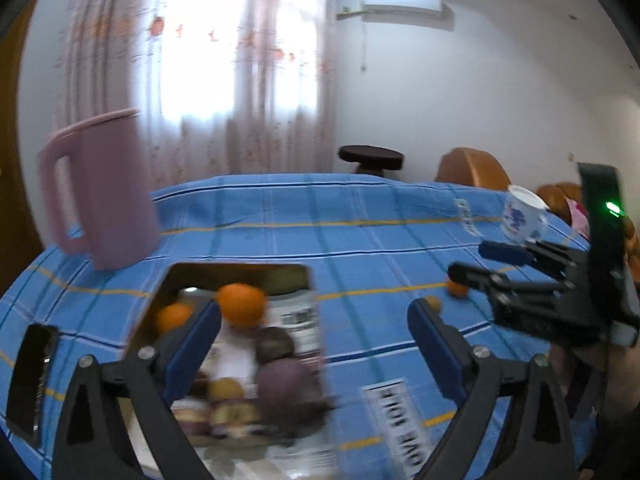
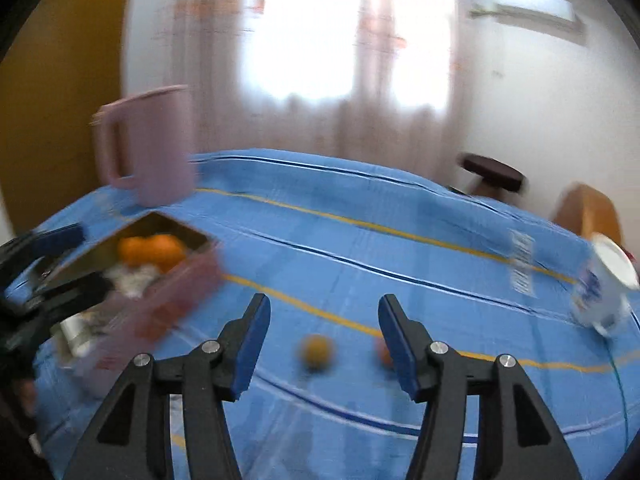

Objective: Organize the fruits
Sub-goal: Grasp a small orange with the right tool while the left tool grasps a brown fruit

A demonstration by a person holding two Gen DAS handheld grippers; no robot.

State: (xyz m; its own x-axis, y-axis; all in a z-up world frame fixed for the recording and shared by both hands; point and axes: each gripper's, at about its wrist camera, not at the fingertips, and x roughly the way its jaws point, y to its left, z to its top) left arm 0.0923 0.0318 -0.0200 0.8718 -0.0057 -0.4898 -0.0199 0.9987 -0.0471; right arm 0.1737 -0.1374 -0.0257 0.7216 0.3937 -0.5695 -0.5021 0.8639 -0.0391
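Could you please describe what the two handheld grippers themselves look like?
Both the left gripper and right gripper have black, angular plastic linkage arms joined by silver round bolts, ending in flat blue pads on the jaws. The right gripper's body carries a small green light.

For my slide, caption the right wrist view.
Open right hand-held gripper faces two loose fruits on the blue tablecloth, box of fruit at left.

A bright window [image 1: 240, 60] behind a sheer patterned curtain [image 1: 280, 120] fills the upper middle of the frame. To its right, a white wall [image 1: 480, 100] carries an air conditioner [image 1: 402, 0]. Below stand a dark round stool [image 1: 371, 158] and an orange chair back [image 1: 472, 168].
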